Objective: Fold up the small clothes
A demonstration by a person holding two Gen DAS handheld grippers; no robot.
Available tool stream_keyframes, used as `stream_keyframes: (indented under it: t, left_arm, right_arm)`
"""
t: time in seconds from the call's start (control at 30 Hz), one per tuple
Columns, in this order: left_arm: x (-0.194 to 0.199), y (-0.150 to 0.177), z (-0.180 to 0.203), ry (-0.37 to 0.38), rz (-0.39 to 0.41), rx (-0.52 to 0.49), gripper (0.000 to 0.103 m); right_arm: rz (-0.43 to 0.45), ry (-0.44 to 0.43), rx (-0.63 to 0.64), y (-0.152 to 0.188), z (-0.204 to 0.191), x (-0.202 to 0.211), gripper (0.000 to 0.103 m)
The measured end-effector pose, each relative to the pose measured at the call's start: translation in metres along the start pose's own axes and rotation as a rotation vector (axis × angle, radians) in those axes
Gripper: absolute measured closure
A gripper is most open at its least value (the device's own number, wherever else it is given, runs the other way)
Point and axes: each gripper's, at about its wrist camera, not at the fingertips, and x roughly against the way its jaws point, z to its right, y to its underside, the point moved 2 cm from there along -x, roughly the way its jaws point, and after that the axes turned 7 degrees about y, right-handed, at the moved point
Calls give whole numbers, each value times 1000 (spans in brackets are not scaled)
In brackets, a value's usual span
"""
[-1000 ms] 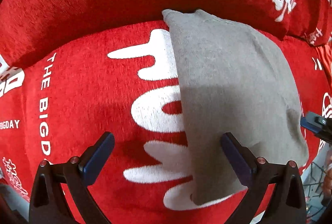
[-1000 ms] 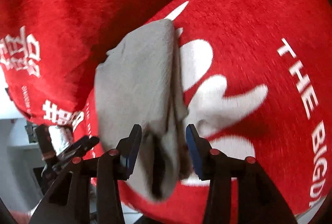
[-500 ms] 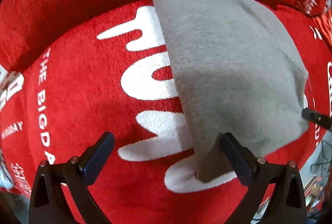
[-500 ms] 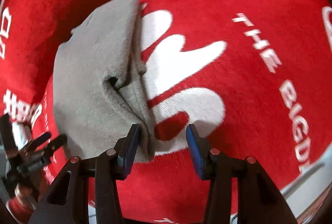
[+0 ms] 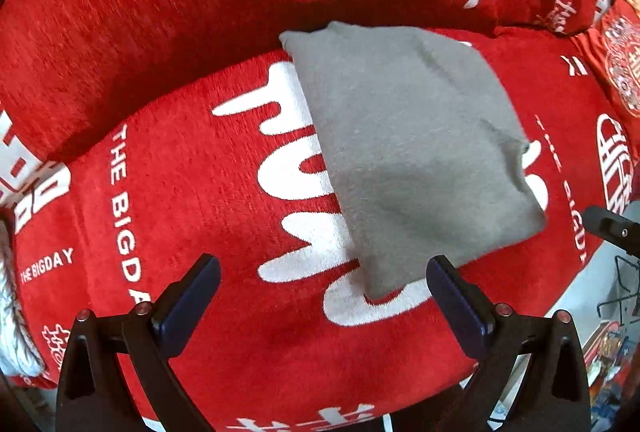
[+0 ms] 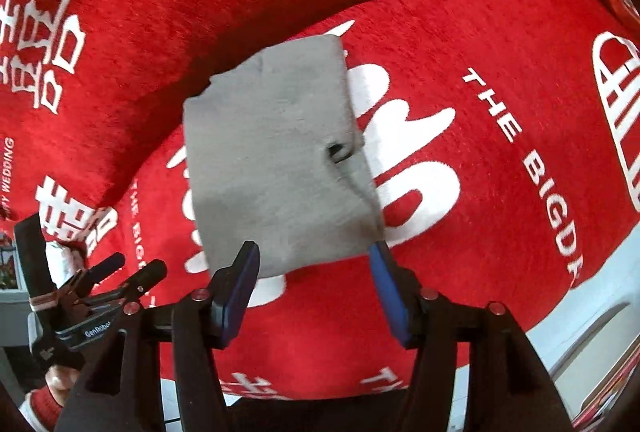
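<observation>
The grey garment (image 5: 404, 151) lay folded on the red cover (image 5: 208, 199), just beyond both pairs of fingers and free of them. In the left wrist view it filled the centre and right of the frame, its long axis running from the upper centre down to the lower right; its near corner sat between the fingers but closer to the right-hand one, with red cover showing around it. The left gripper (image 5: 324, 288) stood wide open and held nothing.

In the right wrist view the garment (image 6: 272, 159) sat in the centre, its near edge just above the fingertips and its long axis running up the frame, tilted slightly left. The right gripper (image 6: 314, 272) was open about halfway; its jaws had just been opening, and nothing was between the pads. The left gripper (image 6: 116, 272) showed at the lower left of that frame, off the garment's left edge. Neither gripper looked clearly nearer; the right one was the more squarely lined up with the short near edge.

The garment looked like soft, matte knit, folded to a rough rectangle with several layers. Along its right edge a small dark gap (image 6: 338, 151) showed where a layer had puckered open, and the far corner was uneven. The fold looked done or nearly so; that pucker might want smoothing.
</observation>
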Motion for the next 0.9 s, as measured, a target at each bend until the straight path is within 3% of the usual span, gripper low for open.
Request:
stream_keyframes:
  t: [0.33, 0.4, 0.53, 0.77, 0.87, 0.9]
  left_arm:
    - [59, 1, -10, 32, 45, 37, 0]
    - [73, -3, -9, 28, 62, 50, 0]
    - [98, -13, -1, -9, 96, 72, 0]
    - [115, -27, 26, -1, 95, 75, 0]
    - [116, -30, 39, 18, 91, 67, 0]
    - [117, -30, 44, 24, 87, 55, 0]
  right_arm:
    - [12, -6, 7, 19, -31, 35, 29]
    - [12, -22, 23, 17, -35, 39, 23]
    - [8, -66, 52, 9, -38, 51, 23]
    - [72, -135, 36, -11, -30, 92, 18]
    - [80, -139, 30, -12, -31, 101, 0]
    - [86, -139, 35, -9, -33, 104, 0]
